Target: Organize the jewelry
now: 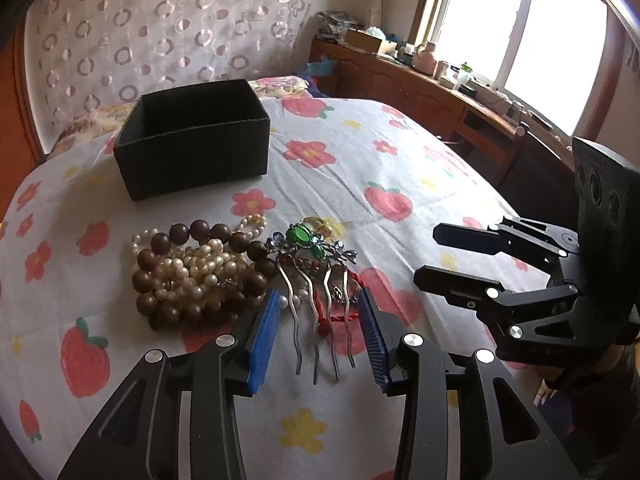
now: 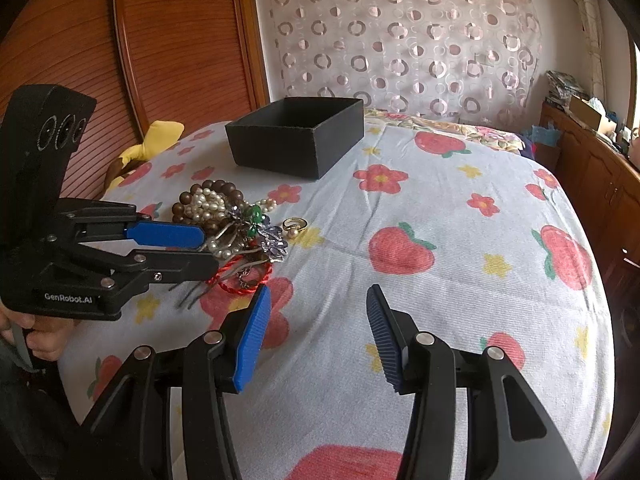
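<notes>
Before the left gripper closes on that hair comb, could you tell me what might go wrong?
The hair comb lies across a red cord and against the bead pile, so lifting it may drag those along. The left gripper straddles only the thin metal prongs, which could slip or twist between its pads. The gold ring sits loose nearby and might get knocked.

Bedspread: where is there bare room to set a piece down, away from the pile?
Free: the bedspread right of the black box and gold ring, toward the wooden cabinets. Crowded: the jewelry pile in front of the box, where the left gripper straddles the hair comb.
</notes>
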The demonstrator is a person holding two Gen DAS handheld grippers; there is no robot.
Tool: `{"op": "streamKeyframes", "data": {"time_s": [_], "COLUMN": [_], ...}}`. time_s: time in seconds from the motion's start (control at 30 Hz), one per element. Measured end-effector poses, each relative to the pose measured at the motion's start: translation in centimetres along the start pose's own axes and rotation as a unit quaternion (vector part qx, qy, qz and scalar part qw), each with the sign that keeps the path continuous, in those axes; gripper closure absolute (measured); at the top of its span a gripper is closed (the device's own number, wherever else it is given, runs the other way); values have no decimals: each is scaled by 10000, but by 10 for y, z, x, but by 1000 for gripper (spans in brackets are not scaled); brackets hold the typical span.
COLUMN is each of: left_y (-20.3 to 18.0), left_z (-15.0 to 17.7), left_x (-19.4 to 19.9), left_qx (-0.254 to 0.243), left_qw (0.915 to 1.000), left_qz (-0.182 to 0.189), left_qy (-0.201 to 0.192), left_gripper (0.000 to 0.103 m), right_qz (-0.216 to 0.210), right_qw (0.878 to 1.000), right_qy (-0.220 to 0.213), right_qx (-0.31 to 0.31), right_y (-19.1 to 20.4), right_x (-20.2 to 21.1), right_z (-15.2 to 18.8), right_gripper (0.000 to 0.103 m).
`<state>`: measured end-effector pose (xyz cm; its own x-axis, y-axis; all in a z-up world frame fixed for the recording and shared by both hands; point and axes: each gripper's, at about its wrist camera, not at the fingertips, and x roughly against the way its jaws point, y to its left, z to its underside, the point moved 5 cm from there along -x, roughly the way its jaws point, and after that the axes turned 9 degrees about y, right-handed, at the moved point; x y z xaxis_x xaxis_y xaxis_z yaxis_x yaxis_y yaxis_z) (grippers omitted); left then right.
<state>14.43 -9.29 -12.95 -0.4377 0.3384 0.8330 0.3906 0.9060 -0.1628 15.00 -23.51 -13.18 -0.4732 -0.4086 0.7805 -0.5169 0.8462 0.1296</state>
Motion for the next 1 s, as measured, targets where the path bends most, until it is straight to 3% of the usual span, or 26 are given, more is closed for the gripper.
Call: {"op": "streamKeyframes", "data": {"time_s": [0.07,0.13,0.43,0.7,0.73,0.77,1.0], "left_y": [1,2,-1,-6,-8,-10,-16], "left_z": [0,0,4,6,7,7,6], "left_x": [-3,-7,-12,-5,0,3,14], "left_qx": [1,0,-122,-218,-249,-274,-359], "left_qw": [10000,9999,9995,9993,9993,9994,9987], "left_qz": [24,-42,-199,-283,-288,-231,-318], "left_qy": [44,96,203,53,-15,-36,-186], "left_gripper": [76,80,80,84,89,102,102], "right_qz": [1,1,5,3,4,6,7], "right_qw": [10000,10000,10000,10000,10000,10000,10000], "right_qy": [0,1,7,11,12,11,18], "right_qx": [2,2,3,4,4,5,6], "right_y": [0,0,1,2,2,2,3], "right_x": [0,0,0,-1,-1,-1,-1], "right_z": [0,0,0,0,0,0,0], "right_gripper": [51,51,51,51,51,51,51]}}
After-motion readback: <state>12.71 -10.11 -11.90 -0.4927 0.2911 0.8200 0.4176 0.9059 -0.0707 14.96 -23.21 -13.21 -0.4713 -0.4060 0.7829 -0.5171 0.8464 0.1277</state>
